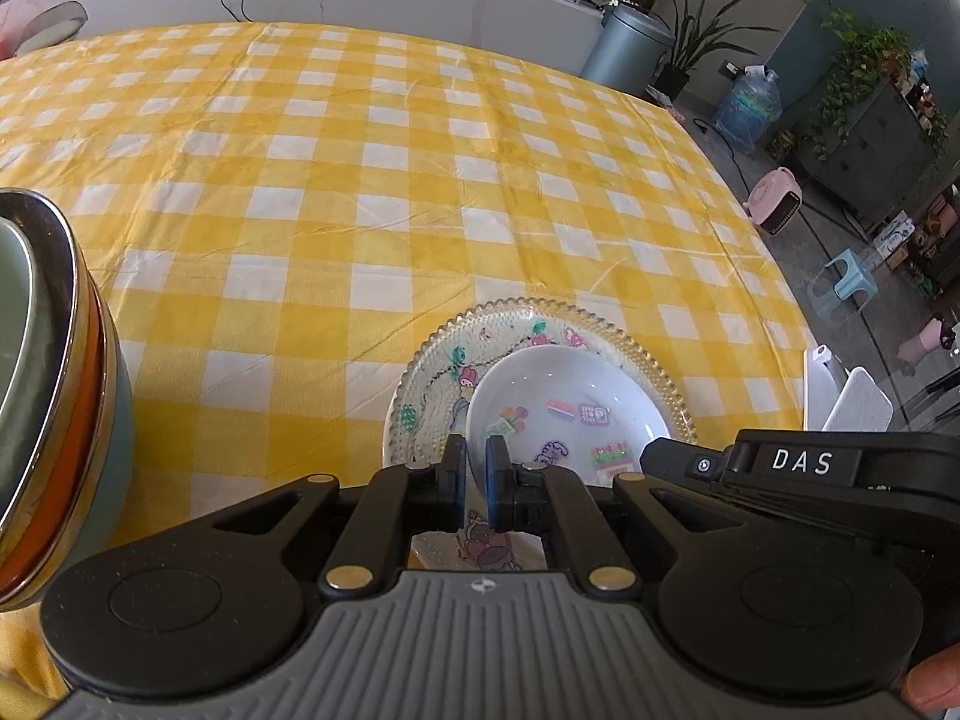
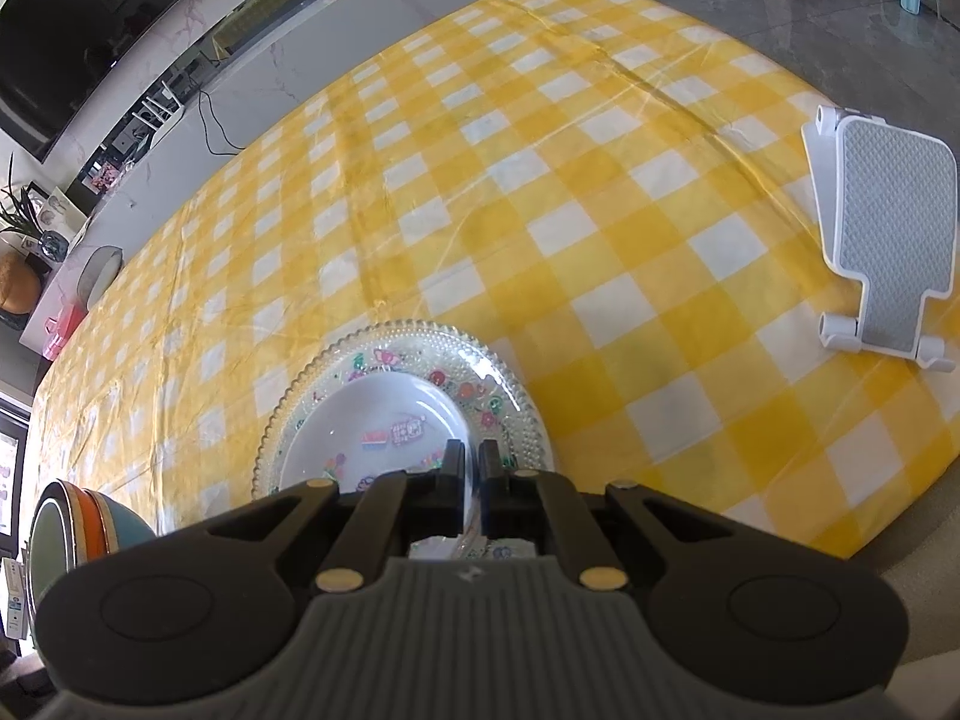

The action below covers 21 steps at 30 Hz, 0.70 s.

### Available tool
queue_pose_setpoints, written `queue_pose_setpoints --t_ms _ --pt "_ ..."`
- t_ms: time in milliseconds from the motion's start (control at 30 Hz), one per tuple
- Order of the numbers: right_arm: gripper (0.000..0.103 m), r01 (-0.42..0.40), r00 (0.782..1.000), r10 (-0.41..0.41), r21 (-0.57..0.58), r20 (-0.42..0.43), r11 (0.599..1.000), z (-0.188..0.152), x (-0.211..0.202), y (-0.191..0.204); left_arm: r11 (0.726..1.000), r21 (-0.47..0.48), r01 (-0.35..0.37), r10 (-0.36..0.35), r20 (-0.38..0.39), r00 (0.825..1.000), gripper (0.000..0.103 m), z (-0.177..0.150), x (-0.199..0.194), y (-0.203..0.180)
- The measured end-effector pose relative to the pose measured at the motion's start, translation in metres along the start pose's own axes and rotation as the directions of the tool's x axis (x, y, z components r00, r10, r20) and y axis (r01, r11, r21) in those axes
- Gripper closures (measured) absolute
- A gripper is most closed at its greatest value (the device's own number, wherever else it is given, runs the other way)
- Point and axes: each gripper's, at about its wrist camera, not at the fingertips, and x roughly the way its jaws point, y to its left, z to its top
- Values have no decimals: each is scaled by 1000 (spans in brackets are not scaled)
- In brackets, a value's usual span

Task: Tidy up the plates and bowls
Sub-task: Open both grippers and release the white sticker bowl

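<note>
Left wrist view has the left gripper [image 1: 476,468] clamped on the near-left rim of a white dish [image 1: 564,414] printed with small cartoon stickers, which sits in a bead-edged glass plate [image 1: 432,372] just ahead on the yellow-checked tablecloth [image 1: 360,180], and only here can "DAS" be read on the right gripper [image 1: 801,461] coming in from the right. Right wrist view shows that tool's fingers pinched on the dish's near-right edge [image 2: 384,420], with stacked bowls [image 2: 84,522] to its left and a white stand [image 2: 888,240] far right.
</note>
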Motion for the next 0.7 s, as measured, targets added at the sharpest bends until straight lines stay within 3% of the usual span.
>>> queue_pose_setpoints --t_ms 133,367,400,700 --pt "100 -5 1000 5 12 0 1000 0 0 -1 1000 -6 10 -10 -4 1000 95 0 0 1" --pt "88 -24 1000 24 25 17 999 0 -4 -4 1000 -11 16 -16 17 1000 76 3 -6 1" --pt "82 -27 999 26 25 19 999 0 -5 -4 1000 -8 16 -16 20 1000 75 3 -8 1" --pt "68 -55 995 52 32 87 998 -1 -17 -6 997 65 33 -35 42 999 73 12 -44 -7"
